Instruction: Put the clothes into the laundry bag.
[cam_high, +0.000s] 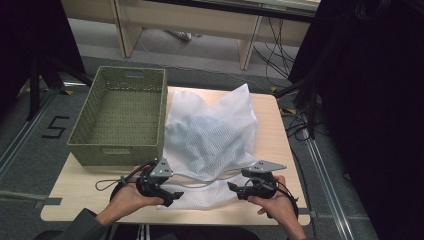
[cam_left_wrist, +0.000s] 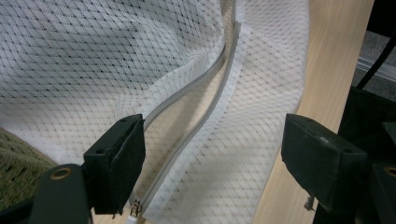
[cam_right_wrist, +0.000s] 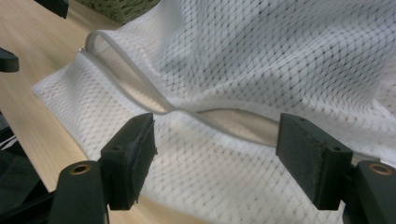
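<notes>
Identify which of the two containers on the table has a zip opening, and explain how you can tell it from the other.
The white mesh bag has it: a grey zip runs along its near edge, gaping open. The green woven basket beside it is rigid and simply open-topped.

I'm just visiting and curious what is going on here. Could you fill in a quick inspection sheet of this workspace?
Surface: light wooden table, bare at the edges.
Job's things: white mesh bag, zip partly open; something pale blue inside.
Clutter: green woven basket, nothing seen inside.
Grippers: left gripper and right gripper both open, at the bag's near edge, gripping nothing.
Cables: one trails from the left gripper; more lie on the floor.
Surroundings: grey floor, wooden furniture behind, dark curtains at the sides.
</notes>
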